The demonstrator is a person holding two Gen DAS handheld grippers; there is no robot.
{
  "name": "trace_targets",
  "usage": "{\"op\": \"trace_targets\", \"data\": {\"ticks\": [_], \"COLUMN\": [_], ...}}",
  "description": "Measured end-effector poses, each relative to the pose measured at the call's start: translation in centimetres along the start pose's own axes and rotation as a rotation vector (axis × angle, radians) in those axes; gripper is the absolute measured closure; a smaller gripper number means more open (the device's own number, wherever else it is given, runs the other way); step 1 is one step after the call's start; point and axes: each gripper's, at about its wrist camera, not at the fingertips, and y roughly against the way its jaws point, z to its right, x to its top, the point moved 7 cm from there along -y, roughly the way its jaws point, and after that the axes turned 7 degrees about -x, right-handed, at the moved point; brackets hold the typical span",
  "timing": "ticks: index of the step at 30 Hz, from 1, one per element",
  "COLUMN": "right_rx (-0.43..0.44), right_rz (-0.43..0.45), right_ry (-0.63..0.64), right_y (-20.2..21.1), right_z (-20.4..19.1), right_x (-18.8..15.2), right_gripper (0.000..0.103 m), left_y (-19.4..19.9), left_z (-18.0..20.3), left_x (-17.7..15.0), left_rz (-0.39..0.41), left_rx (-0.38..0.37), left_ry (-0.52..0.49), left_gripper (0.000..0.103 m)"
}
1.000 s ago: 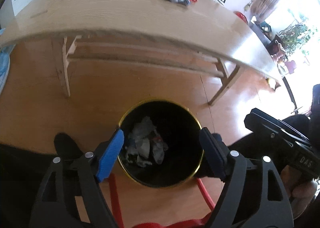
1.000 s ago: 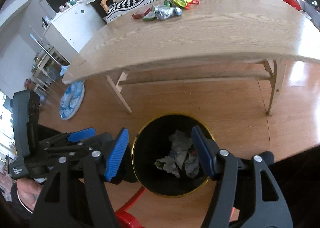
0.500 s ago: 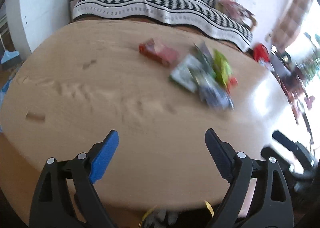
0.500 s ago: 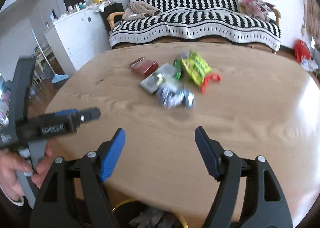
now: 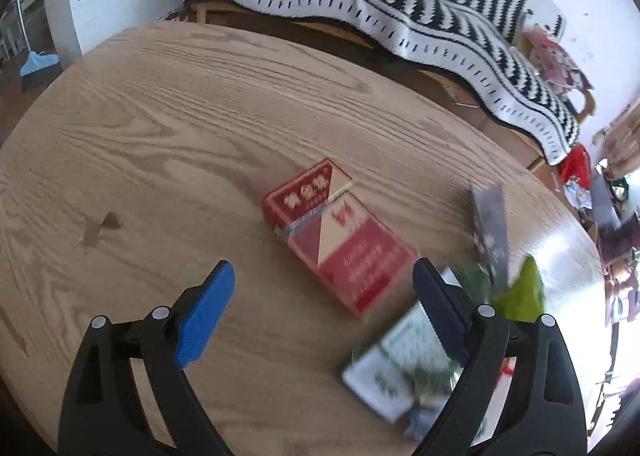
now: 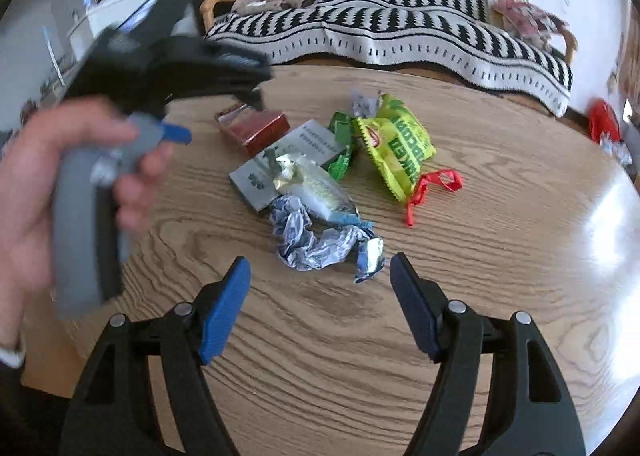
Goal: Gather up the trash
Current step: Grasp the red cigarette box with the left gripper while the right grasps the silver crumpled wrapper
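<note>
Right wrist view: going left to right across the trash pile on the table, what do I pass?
Red cigarette pack → grey box → crumpled blue-and-silver wrapper → yellow-green snack bag → red ribbon.

Not much legible here tbh. The red cigarette pack [image 5: 336, 232] has gold characters on its lid and rows of white print lower down, all too blurred to make out. The yellow-green snack bag [image 6: 396, 144] carries big green lettering, upside down and unreadable. The grey box [image 6: 296, 152] has small dark print, also too tiny.
</note>
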Motion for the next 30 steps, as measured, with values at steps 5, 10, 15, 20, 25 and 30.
{"op": "trace_targets", "data": {"ticks": [5,10,15,20,25,30], "right_rx": [-0.019,-0.027,-0.026,0.010,0.048,0.090], "right_rz": [0.010,-0.006,-0.033,-0.049,-0.024,0.023], "right_ry": [0.014,-0.013,0.010,0.027,0.022,-0.029], "right_y": [-1.1,-2.8,-4.1,-4.4,-2.6,0.6], "right_z": [0.2,0.7,0.4,-0.5,-1.2,-0.8], "right_x": [0.8,1.6,1.4,1.3,1.2,1.6], "right_gripper": [0.033,0.033,0.034,0.065,0.067,0.068], "left_y": [-2.3,-3.5,-3.6,-2.8,-1.5,1.5], "left_z": [-0.1,0.6,1.2,1.4,0.9,-0.3], "left_x": [1.3,1.6,1.2,0.9,0.2,-1.1], "left_rz": [-0.017,-0.001,0.015,0.023,0.016,0.026], "left_rx": [0.006,0.019,0.031,-0.026,-0.041,-0.043], "left_ry": [0.042,0.007,-0.071,-0.118,-0.180,-0.227], "left_gripper": [0.015,0.011,0.014,0.039,0.055,0.057]}}
